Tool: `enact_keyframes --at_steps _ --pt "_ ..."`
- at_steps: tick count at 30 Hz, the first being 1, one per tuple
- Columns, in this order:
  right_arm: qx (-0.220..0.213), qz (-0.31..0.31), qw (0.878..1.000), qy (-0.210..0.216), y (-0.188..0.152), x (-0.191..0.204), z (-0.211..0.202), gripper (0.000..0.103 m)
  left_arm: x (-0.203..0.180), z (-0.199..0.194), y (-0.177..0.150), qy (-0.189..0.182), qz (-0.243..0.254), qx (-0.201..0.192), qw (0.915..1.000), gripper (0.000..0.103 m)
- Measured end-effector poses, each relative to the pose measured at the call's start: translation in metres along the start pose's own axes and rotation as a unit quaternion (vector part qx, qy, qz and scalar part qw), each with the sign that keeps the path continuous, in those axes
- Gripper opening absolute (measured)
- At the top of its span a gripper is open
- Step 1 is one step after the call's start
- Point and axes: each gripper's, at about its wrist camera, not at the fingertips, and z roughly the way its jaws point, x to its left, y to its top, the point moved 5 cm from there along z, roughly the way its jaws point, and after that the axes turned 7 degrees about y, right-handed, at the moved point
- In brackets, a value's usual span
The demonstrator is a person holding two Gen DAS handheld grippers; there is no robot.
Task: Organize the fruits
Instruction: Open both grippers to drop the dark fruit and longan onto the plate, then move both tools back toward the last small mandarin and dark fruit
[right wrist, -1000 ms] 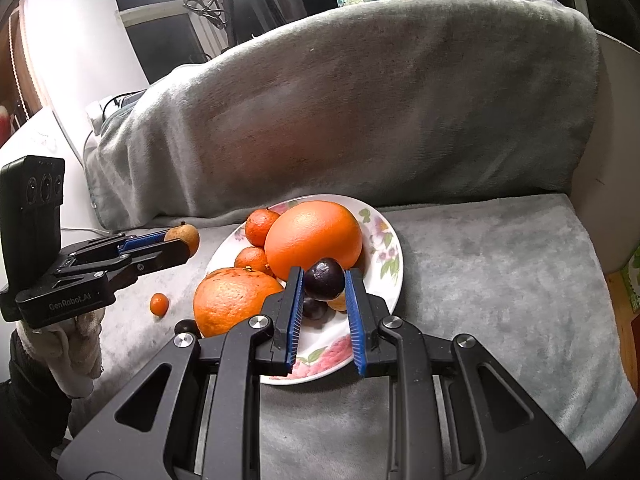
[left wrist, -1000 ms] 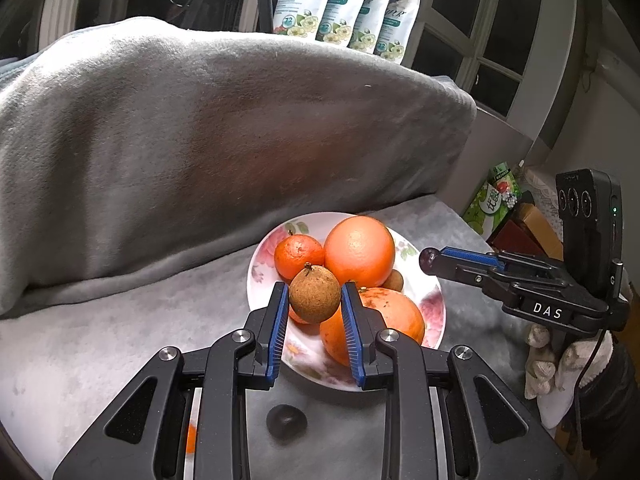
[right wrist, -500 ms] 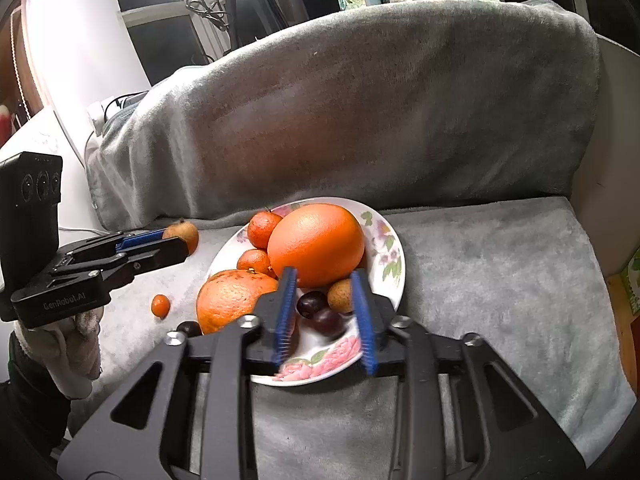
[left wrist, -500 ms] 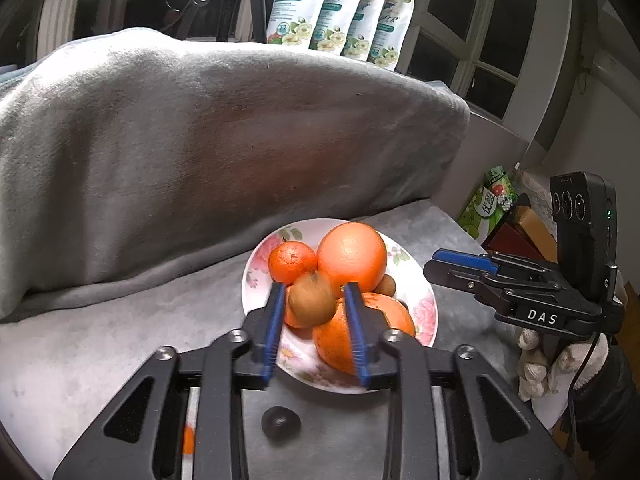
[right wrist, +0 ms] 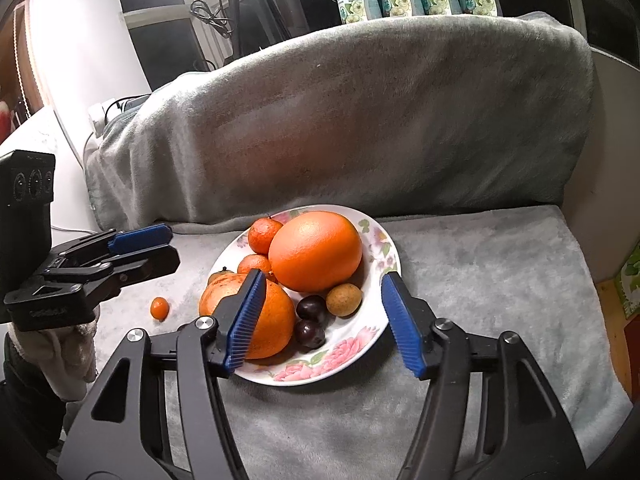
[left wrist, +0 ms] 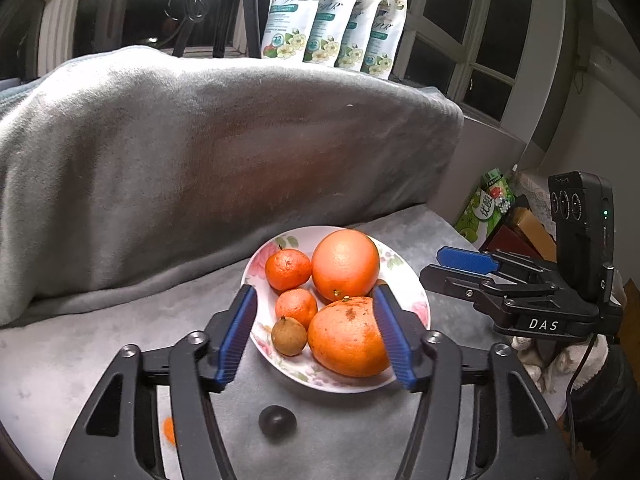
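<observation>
**Both jaws spring open over the plate**

The left gripper (left wrist: 316,336) has just been opening its jaws, nothing between them, and the brown fruit (left wrist: 289,336) sits on the floral plate (left wrist: 416,292) beside the oranges. The right gripper (right wrist: 324,318) has just been opening too; two dark plums (right wrist: 311,320) lie on the plate below. One dark fruit (left wrist: 277,421) and a small orange one (right wrist: 159,308) lie on the grey blanket.
</observation>
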Motion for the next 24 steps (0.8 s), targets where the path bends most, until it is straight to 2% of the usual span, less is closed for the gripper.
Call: enact_keyframes --at_steps 2,4,6,24 --pt "0.0 -0.001 1.0 -0.002 0.0003 0.0002 -0.0001 0.066 -0.0003 -0.0006 0.0002 0.006 0.0 0.0 1.0 0.073" --pt "-0.002 0.0 1.0 -0.005 0.001 -0.0001 -0.0009 0.077 -0.0012 -0.0016 0.0008 0.008 0.001 -0.001 1.0 0.073" --pt "-0.008 0.0 1.0 -0.008 0.0013 -0.0001 -0.0026 0.083 -0.0009 -0.0016 0.0006 0.014 0.002 0.0 0.9999 0.079" --pt "-0.003 0.003 1.0 -0.009 -0.0014 0.0043 -0.0046 0.086 -0.0018 -0.0092 0.0028 0.028 0.001 -0.002 0.9996 0.081"
